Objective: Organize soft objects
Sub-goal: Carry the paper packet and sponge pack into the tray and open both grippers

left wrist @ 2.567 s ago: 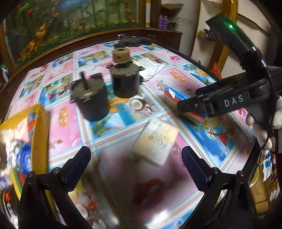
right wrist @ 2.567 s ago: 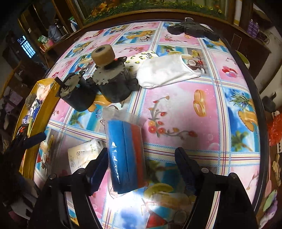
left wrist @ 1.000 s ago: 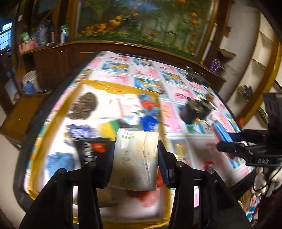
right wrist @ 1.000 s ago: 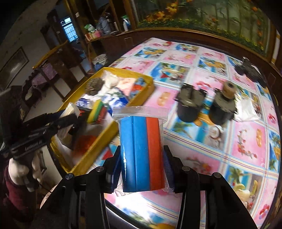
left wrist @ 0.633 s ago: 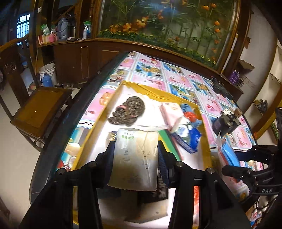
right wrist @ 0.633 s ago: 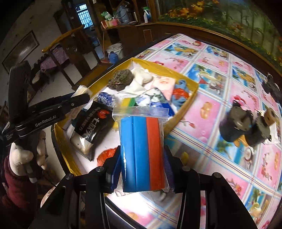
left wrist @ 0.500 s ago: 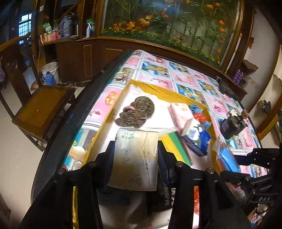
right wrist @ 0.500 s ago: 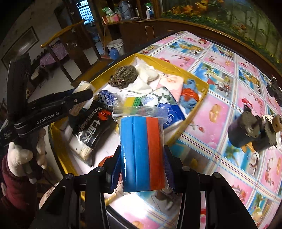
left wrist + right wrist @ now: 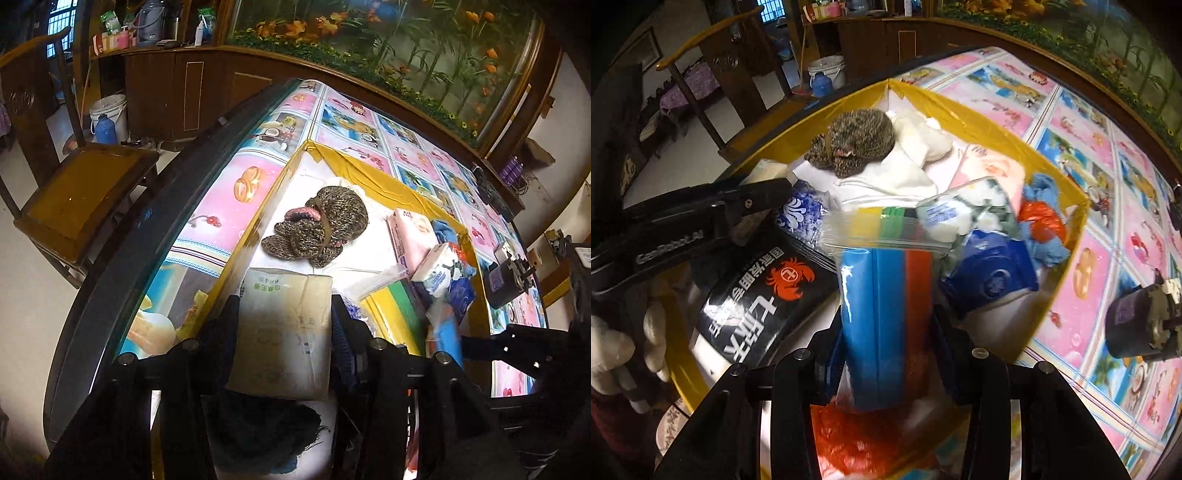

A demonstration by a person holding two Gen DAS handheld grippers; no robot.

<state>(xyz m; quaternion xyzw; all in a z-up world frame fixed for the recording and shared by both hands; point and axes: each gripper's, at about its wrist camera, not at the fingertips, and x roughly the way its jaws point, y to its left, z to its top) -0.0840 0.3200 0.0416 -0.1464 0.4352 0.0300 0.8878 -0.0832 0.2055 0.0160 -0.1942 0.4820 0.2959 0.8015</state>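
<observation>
My left gripper (image 9: 284,317) is shut on a beige soft packet (image 9: 284,332) and holds it over the near left part of the yellow box (image 9: 369,173). My right gripper (image 9: 886,332) is shut on a clear zip bag of blue and red sponges (image 9: 886,317) and holds it over the same yellow box (image 9: 1052,291). The box holds a brown knitted hat (image 9: 321,225), a pink tissue pack (image 9: 412,236), a black packet with a red crab (image 9: 764,299) and blue and white packs. The left gripper also shows in the right wrist view (image 9: 701,218).
Two black motors (image 9: 1137,325) stand on the patterned tablecloth (image 9: 1082,122) right of the box. A wooden chair (image 9: 77,192) stands beyond the table's left edge, with a white bucket (image 9: 110,114) on the floor behind it.
Both grippers picked up their items from the table, carried them left to the yellow box and now hold them lower over it.
</observation>
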